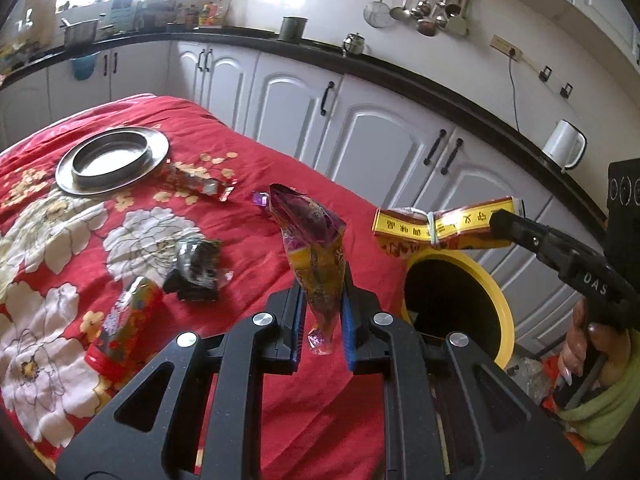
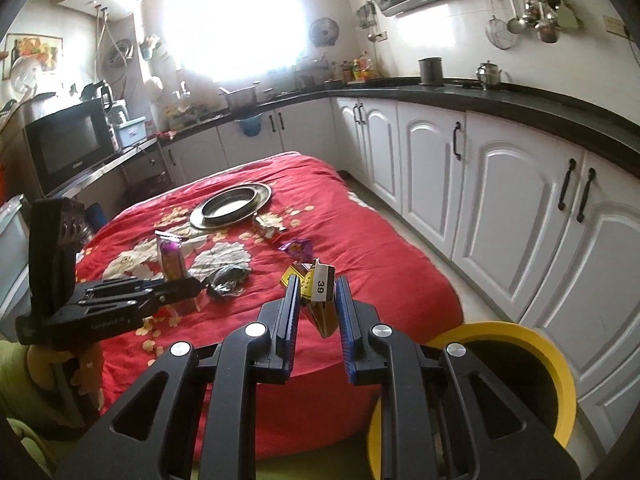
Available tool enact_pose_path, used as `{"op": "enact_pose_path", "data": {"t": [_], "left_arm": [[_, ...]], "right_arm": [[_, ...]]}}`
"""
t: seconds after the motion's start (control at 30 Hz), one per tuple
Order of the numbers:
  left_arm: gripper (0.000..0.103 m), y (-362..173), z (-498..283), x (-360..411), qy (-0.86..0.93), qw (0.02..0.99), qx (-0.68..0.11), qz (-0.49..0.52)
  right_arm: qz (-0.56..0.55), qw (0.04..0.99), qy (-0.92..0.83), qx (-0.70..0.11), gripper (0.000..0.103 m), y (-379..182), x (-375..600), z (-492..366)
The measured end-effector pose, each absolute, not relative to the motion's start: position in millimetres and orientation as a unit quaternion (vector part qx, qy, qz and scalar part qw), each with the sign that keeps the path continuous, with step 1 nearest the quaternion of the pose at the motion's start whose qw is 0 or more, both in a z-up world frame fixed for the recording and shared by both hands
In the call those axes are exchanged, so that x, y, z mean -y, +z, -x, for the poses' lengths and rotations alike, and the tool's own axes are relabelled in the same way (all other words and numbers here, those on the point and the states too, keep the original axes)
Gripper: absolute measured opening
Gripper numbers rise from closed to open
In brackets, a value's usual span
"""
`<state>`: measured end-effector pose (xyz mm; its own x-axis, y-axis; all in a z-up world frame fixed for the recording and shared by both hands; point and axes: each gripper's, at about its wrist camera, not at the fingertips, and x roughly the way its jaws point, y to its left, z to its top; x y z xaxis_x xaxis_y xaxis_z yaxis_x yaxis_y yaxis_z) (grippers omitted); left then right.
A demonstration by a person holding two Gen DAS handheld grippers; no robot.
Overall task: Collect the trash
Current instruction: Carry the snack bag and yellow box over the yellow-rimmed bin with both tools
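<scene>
My left gripper [image 1: 322, 296] is shut on a purple and yellow snack bag [image 1: 316, 248] and holds it upright above the red floral tablecloth [image 1: 240, 240]. My right gripper [image 2: 318, 292] is shut on a yellow and red packet [image 2: 316, 292] tied with a rubber band. In the left wrist view that packet [image 1: 436, 228] hangs just over the yellow-rimmed bin [image 1: 500, 304]. The bin [image 2: 560, 364] stands beside the table's near right corner. A black wrapper [image 1: 194, 272], a red wrapper [image 1: 124, 324], a long red wrapper [image 1: 196, 180] and a small purple scrap [image 1: 260, 199] lie on the cloth.
A round metal tray [image 1: 112, 160] sits at the far side of the table. White cabinets [image 1: 360, 136] under a black counter run along the right. A microwave [image 2: 68, 140] stands at the left. More rubbish [image 1: 532, 376] lies on the floor by the bin.
</scene>
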<state>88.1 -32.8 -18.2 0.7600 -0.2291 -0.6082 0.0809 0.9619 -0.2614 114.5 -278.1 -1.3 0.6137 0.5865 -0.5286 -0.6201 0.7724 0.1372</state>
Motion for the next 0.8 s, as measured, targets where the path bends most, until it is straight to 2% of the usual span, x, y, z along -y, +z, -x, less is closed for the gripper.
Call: {"op": "enact_pose_path", "data": {"t": [0.8], "left_arm": [[0.010,-20,-100,139,-0.187,0.920,-0.343,0.042]], "right_arm": [[-0.022,0.931,0.236,-0.277,0.018,-2,366,-119]]}}
